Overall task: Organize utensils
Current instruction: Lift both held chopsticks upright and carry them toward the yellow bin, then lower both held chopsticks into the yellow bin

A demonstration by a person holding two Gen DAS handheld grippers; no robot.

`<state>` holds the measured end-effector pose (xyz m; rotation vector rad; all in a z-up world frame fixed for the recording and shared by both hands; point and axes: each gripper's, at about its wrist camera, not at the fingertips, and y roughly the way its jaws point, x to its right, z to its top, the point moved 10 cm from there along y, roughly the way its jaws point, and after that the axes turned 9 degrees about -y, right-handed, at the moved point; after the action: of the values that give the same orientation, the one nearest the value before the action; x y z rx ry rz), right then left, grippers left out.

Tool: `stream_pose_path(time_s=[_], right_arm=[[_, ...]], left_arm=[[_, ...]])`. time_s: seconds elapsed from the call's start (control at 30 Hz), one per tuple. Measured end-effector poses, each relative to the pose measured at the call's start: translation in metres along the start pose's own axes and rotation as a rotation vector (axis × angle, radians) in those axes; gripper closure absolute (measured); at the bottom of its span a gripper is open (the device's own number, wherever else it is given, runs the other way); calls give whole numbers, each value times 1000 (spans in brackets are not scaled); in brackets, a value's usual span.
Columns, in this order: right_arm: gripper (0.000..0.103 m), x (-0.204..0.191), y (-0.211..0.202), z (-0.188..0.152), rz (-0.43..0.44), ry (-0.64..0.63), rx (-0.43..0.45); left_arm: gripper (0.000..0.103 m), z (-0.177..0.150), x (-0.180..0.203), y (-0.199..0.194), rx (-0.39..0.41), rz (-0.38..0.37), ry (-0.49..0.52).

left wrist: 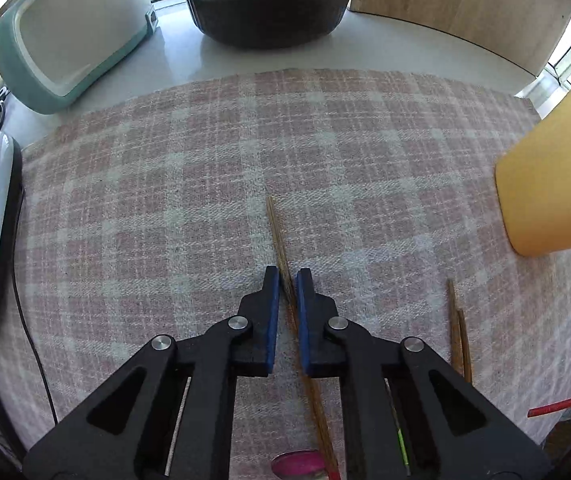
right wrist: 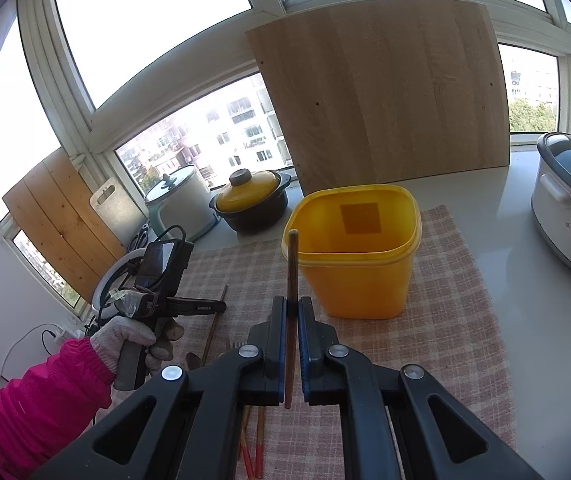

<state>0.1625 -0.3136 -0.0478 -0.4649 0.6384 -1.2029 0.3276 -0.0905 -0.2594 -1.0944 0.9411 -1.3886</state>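
Lying between the left tongs point(left wrist: 287, 274), a brown chopstick point(left wrist: 276, 228).

You will find almost nothing legible here. The only lettering is a small pale brand mark on the black arm of the left gripper point(right wrist: 189, 307), just left of the yellow bin point(right wrist: 355, 252) in the right wrist view, and it is too small for you to make out. The bin's darker square patch carries no readable print.
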Motion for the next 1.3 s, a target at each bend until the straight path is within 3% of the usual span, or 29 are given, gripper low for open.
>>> stream_pose_path(time_s=[0.1, 0.2, 0.67, 1.0, 1.3], right_arm=[[100, 5, -1, 2, -5, 4, -3], [100, 9, 0, 5, -11, 0, -2], [100, 2, -7, 33, -12, -42, 55], [100, 11, -26, 75, -55, -72, 143], [100, 29, -44, 112, -119, -85, 219]], left_arm=[[100, 0, -5, -5, -14, -66, -65], [100, 4, -8, -28, 29, -124, -91], [100, 14, 12, -170, 268, -309, -63], [100, 43, 64, -234, 361, -468, -39], [100, 71, 113, -274, 453, -514, 23]])
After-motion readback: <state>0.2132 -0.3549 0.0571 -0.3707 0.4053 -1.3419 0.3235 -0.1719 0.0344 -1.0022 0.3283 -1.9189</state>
